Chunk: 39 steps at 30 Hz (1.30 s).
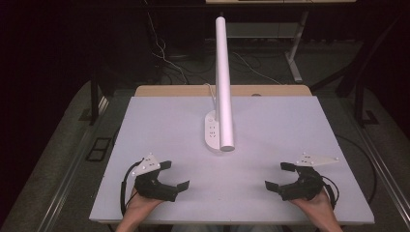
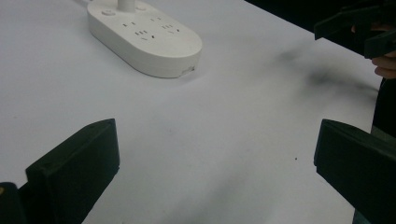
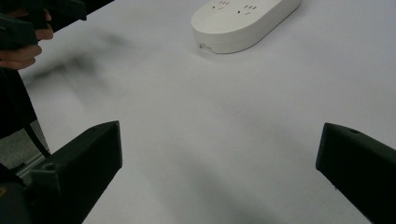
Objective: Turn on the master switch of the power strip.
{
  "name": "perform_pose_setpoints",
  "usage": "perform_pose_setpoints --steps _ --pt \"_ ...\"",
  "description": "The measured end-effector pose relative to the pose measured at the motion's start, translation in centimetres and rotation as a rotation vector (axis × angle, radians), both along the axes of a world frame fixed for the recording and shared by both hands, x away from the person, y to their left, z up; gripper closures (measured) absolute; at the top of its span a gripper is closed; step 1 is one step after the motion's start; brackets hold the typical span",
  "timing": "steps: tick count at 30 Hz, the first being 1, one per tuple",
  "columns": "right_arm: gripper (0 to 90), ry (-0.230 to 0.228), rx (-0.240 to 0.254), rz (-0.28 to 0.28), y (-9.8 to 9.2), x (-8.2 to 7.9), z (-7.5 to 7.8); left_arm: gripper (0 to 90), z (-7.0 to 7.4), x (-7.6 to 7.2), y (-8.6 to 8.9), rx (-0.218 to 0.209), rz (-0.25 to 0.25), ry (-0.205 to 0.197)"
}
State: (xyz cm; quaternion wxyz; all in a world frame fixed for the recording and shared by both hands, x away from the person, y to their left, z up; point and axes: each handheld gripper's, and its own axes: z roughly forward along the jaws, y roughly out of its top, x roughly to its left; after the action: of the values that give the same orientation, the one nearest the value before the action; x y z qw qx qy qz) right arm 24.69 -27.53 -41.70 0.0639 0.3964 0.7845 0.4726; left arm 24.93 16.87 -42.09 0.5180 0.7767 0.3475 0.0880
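Two tools low over the near edge of the white worktop (image 1: 159, 121), each in a hand. Left tool (image 1: 175, 175) near the left corner, jaws spread wide, nothing between them, bare surface beneath. Right tool (image 1: 280, 175) near the right corner, jaws equally wide, likewise holding nothing. White oval power strip (image 1: 212, 133) at mid-worktop, well apart from both, sockets up, a white tube (image 1: 224, 82) slanting above it. Same power strip at top left in the left gripper view (image 2: 144, 39), at the top in the right gripper view (image 3: 243, 23).
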Motion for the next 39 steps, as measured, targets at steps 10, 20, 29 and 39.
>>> perform_pose_setpoints --steps 10,20,29,39 --pt "0.0 0.006 -0.008 -0.002 -0.1 0.0 0.0 0.0 0.0 0.1 -0.2 0.011 -0.007 0.004" --pt "0.0 0.011 -0.018 0.004 0.0 0.0 -0.1 0.0 0.1 0.2 -0.4 0.019 -0.021 0.008" --pt "0.0 0.013 -0.018 0.001 -0.1 0.0 -0.1 0.0 0.5 0.3 -0.8 0.034 -0.040 0.010" --pt "0.0 0.020 -0.016 0.000 -0.2 0.0 -0.1 0.0 1.7 0.7 -1.3 0.051 -0.088 0.026"
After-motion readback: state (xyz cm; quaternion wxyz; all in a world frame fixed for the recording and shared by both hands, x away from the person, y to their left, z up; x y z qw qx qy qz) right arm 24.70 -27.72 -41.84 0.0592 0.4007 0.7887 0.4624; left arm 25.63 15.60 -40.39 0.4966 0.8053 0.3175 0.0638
